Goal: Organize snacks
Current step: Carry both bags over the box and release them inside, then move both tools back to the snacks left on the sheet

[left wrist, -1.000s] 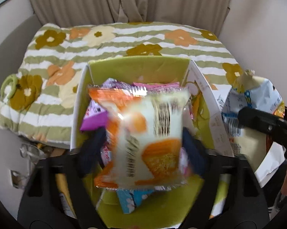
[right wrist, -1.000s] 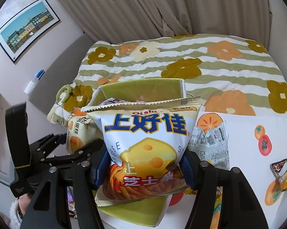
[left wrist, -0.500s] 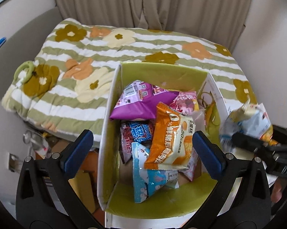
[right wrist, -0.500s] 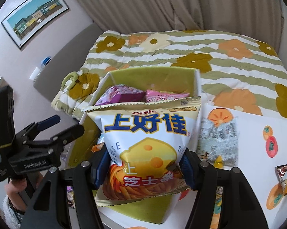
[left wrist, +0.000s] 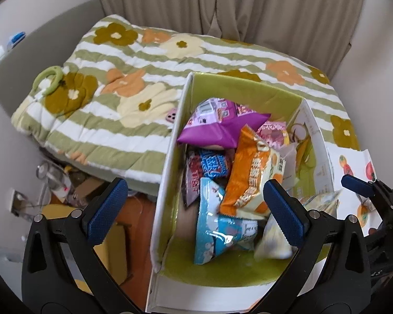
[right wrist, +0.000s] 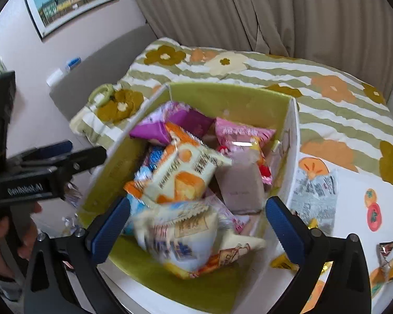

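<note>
A white box with a green lining [left wrist: 167, 183] [right wrist: 291, 157] holds several snack packs. Among them are an orange pack [left wrist: 248, 172] [right wrist: 180, 175], a purple pack [left wrist: 217, 128] and a blue pack [left wrist: 217, 230]. My right gripper [right wrist: 199, 204] hangs over the box's near end with its jaws opening. The yellow cheese chip bag [right wrist: 180, 238] [left wrist: 272, 238] is a blur below them, free of both pads and landing on the other packs. Over the box's left wall my left gripper [left wrist: 195, 191] stands open and holds nothing.
The box rests against a striped flowered quilt [left wrist: 133, 78]. To the right of the box is a white cloth with a fruit print [right wrist: 353, 196], which carries loose wrappers [right wrist: 316, 188]. Clutter lies on the floor left of the box [left wrist: 65, 183]. A person's hand [right wrist: 3, 235] holds the left gripper.
My right gripper has opened and the cheese chip bag has dropped into the box. The left gripper let go of the orange pack, which now lies in the box, and drew off to the left.
</note>
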Available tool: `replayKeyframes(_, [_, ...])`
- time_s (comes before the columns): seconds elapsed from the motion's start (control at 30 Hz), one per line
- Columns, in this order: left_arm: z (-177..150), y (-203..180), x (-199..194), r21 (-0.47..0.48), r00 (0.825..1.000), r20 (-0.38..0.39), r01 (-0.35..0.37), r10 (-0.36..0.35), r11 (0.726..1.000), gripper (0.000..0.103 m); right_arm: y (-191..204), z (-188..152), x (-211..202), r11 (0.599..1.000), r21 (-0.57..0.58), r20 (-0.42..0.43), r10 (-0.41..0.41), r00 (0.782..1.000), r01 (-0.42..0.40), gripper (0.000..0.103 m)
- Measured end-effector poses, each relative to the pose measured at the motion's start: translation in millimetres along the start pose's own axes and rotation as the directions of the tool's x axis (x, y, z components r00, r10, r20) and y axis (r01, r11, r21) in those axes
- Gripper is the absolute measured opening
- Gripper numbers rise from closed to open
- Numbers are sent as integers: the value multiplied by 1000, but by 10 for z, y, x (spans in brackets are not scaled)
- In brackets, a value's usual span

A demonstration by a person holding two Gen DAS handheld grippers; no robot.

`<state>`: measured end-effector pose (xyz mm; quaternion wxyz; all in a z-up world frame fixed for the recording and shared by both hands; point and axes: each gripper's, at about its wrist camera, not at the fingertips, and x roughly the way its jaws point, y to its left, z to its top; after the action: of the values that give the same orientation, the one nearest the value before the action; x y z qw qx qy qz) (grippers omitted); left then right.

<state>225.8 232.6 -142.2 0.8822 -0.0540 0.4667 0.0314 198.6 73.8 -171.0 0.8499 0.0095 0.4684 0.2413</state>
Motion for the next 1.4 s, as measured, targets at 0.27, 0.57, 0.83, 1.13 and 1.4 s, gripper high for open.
replayKeyframes(0.27, [-51, -50, -187, 14, 999, 31, 13, -13, 1000, 102, 28, -59, -132, 1000, 20, 5, -2, 1000, 2, 103])
replayKeyframes(0.57, [-71, -152, -470, 28, 993, 80, 83, -85, 996, 102, 143, -111, -443, 998, 21, 62, -61, 996, 60, 103])
replayKeyframes(0.83, [-84, -578, -634, 143, 974, 109, 183, -199, 973, 102, 34, -244, -895, 985, 77, 128, -164, 978, 155, 103])
replayKeyframes(1.13, [-176, -1270, -778, 275, 942, 96, 284, -321, 918, 102, -386, -435, -1484, 937, 228, 179, -305, 935, 263, 103])
replayKeyframes(1.4, [-287, -1854, -704, 324, 935, 56, 315, -350, 892, 102, -1003, -658, -1916, 884, 307, 162, -414, 896, 353, 103])
